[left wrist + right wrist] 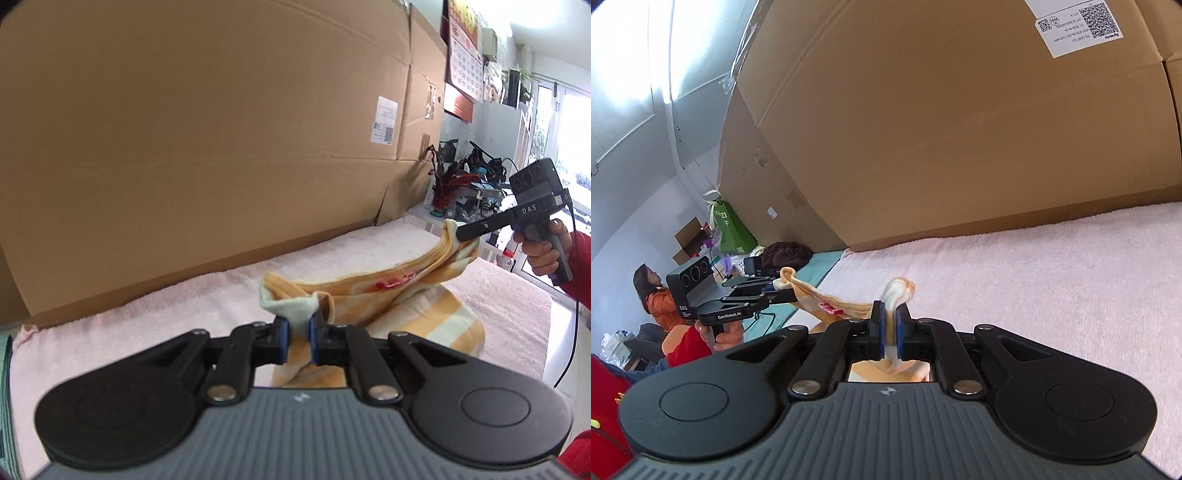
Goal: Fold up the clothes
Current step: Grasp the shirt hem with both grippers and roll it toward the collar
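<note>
An orange and cream striped garment (373,291) with a small red patch hangs stretched between both grippers, above a pink towel-covered surface (166,295). My left gripper (298,326) is shut on one pale corner of it. My right gripper (891,326) is shut on the other corner; it shows in the left wrist view (461,232) at the right, with the cloth bunched at its tip. The left gripper shows in the right wrist view (783,291) at the left, holding the garment (846,308). The cloth's lower part drapes down to the towel.
A large cardboard box (203,147) stands along the far side of the towel. A cluttered shelf (469,184) and a wall calendar (465,55) are at the right end. In the right wrist view, a seated person (652,295), a green bag (733,229) and a dark bundle (788,253) lie beyond the left end.
</note>
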{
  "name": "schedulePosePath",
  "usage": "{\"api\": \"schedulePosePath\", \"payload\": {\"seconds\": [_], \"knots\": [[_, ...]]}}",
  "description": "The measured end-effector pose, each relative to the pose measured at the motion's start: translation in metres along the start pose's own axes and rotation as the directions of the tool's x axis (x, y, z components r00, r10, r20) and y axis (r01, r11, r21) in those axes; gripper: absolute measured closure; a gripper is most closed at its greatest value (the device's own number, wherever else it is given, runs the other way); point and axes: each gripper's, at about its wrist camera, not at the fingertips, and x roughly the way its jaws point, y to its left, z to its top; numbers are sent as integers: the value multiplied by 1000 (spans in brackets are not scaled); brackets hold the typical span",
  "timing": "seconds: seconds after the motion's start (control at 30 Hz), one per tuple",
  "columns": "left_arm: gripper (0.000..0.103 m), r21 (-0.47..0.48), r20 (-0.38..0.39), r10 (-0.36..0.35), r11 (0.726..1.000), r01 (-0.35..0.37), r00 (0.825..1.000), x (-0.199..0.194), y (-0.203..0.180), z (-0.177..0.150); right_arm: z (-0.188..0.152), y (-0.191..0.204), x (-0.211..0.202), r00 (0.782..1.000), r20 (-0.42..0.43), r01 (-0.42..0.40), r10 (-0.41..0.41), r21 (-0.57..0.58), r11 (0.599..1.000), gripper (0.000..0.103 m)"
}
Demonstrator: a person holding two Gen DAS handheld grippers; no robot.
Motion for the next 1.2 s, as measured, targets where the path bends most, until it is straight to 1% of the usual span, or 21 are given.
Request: {"api": "schedulePosePath", "payload": {"seconds": [0.07,0.1,0.2,0.37,0.43,0.63,0.7,0.8,0.87,0.9,0.93,1.0,1.03,1.07,1.1,1.13,1.2], "knots": [[95,69,-14,12,998,-11,1000,-6,-17,-11,-8,3,-2,1000,-25,6,-6,-25,1000,96],[95,90,-23,8,996,-6,1000,-8,-24,-16,-12,5,-3,999,-45,8,-10,-42,999,96],[95,124,-58,-8,992,15,998,-12,-37,-31,-21,12,-1,994,-110,15,-25,-86,996,96],[95,69,-70,-42,996,47,997,-26,-35,-45,-34,24,1,975,-213,28,-62,-156,987,97],[94,85,-79,-41,995,48,996,-28,-38,-52,-39,26,2,966,-242,43,-85,-174,984,97],[93,137,-116,-5,990,21,993,-15,-47,-74,-52,30,16,938,-304,90,-166,-248,965,96],[93,120,-115,-13,992,27,993,-15,-45,-74,-57,33,22,929,-317,103,-190,-273,957,96],[86,138,-125,2,990,15,992,-17,-45,-74,-59,36,23,925,-314,121,-216,-296,947,96],[87,159,-140,6,987,17,990,-21,-48,-74,-60,41,23,922,-307,133,-234,-318,939,96],[85,168,-147,6,986,19,989,-24,-50,-74,-60,43,23,921,-304,138,-244,-331,933,96],[78,177,-153,7,984,21,988,-28,-52,-73,-61,46,24,919,-300,145,-256,-345,927,96],[71,189,-166,5,982,27,986,-37,-53,-72,-62,50,27,916,-291,159,-278,-373,914,96],[69,179,-172,-4,983,35,985,-43,-51,-69,-63,51,28,913,-288,164,-287,-385,908,96],[69,166,-178,-14,985,44,984,-50,-49,-67,-63,53,29,911,-285,170,-298,-398,902,96],[68,157,-157,-10,987,35,987,-59,-48,-62,-64,55,30,909,-278,178,-310,-412,893,96],[63,148,-131,-2,989,22,991,-69,-47,-57,-65,57,31,907,-272,186,-322,-428,884,96],[54,103,-43,-26,994,31,999,-81,-49,-41,-68,63,33,900,-257,203,-351,-465,862,96]]}}
